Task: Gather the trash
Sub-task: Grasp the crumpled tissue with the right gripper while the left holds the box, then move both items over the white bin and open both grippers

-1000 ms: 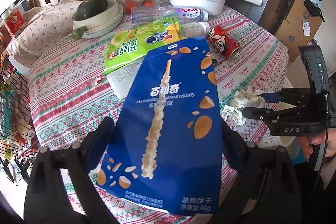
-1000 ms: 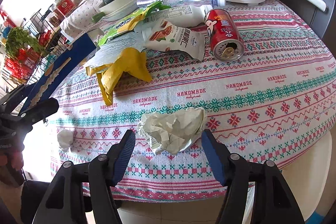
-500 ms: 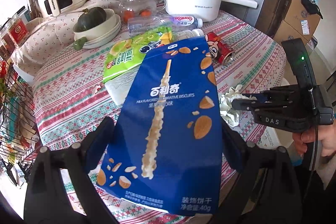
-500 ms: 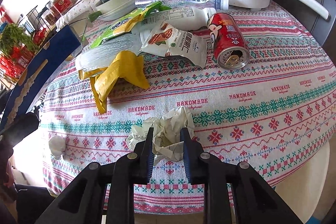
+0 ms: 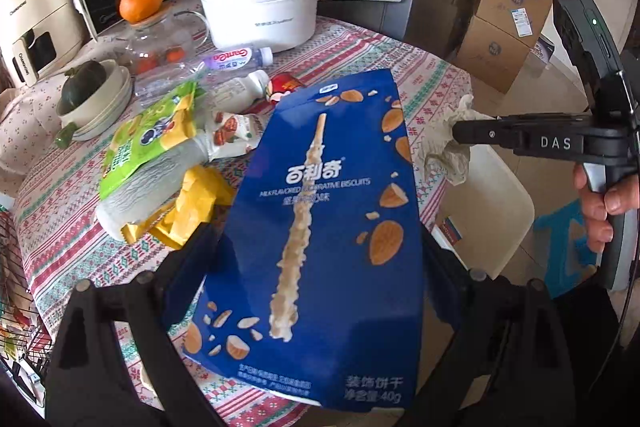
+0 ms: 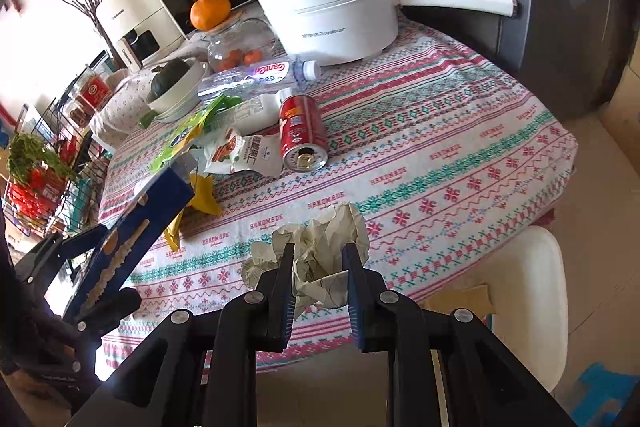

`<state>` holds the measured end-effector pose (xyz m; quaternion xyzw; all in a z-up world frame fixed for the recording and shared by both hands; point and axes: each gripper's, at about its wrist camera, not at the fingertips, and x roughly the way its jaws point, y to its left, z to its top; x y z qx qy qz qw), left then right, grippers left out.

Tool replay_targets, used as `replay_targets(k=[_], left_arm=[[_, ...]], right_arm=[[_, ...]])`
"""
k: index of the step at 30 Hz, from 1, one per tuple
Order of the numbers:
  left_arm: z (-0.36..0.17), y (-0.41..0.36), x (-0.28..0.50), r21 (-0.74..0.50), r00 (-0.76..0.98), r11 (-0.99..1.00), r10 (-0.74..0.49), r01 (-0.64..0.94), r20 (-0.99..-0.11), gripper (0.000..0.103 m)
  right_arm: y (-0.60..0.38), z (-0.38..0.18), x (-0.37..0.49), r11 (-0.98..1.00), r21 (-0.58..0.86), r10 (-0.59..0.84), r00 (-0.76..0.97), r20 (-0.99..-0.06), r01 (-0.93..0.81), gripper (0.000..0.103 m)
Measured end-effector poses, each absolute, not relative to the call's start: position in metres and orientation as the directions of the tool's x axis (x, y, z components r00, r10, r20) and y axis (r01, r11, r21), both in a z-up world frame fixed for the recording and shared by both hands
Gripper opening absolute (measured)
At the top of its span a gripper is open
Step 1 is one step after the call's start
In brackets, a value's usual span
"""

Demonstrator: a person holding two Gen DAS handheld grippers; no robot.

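We see a flat, glossy blue biscuit bag [image 5: 320,227] filling the centre of the left wrist view, printed with almonds and a long coated stick. It reads "MILK FLAVORED DECORATIVE BISCUITS" and "40g". The left gripper [image 5: 316,251] is clenched on it, black fingers pressing both side edges, and the bag is lifted clear of the table [image 6: 440,131].

We see crumpled off-white paper [image 6: 324,259], wrinkled and lumpy, low centre in the right wrist view. The right gripper [image 6: 318,291] grasps it with jaws narrow and blue pads squeezing both sides. In the left wrist view the wad hangs at the right, past the table edge. "DAS" is printed on that tool, and a hand [image 5: 604,203] holds its handle.

The tablecloth is woven, striped red, green and white, and reads "HANDMADE". On it, left of centre in the right wrist view:
- a red metal can [image 6: 302,133] on its side
- a clear plastic bottle [image 6: 256,75] labelled "Ganten"
- a green snack packet [image 6: 188,135]
- a yellow wrapper [image 6: 204,197]

A smooth white pot [image 6: 332,11] at upper centre reads "Royalstar", with an orange [image 6: 210,11] to its left.
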<state>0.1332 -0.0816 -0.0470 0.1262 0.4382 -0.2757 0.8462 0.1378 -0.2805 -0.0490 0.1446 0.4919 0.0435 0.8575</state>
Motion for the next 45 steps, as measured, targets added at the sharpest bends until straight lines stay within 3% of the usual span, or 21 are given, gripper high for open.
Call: replay_targets(k=[6, 22, 34, 45], left_arm=[[-0.060, -0.138, 0.109, -0.042, 0.388, 0.740, -0.398, 0.671, -0.831, 0.094], [-0.132, -0.258, 0.063, 0.044, 0.296, 0.597, -0.331, 0.801, -0.896, 0.095], [-0.147, -0.270, 0.063, 0.102, 0.350, 0.589, -0.325, 0.802, -0.879, 0.100], [-0.128, -0.248, 0.069, 0.067, 0.362, 0.634, -0.348, 0.771, -0.865, 0.103]], right_arm=[[-0.347, -0.042, 0.102, 0.940, 0.285, 0.143, 0.540, -0.829, 0.187, 0.022], [-0.450, -0.066, 0.038, 0.880, 0.247, 0.015, 0.498, -0.867, 0.404, 0.023], [-0.455, -0.069, 0.040, 0.880, 0.231, 0.003, 0.482, -0.876, 0.415, 0.023], [-0.452, -0.075, 0.043, 0.883, 0.225, 0.016, 0.452, -0.892, 0.412, 0.024]])
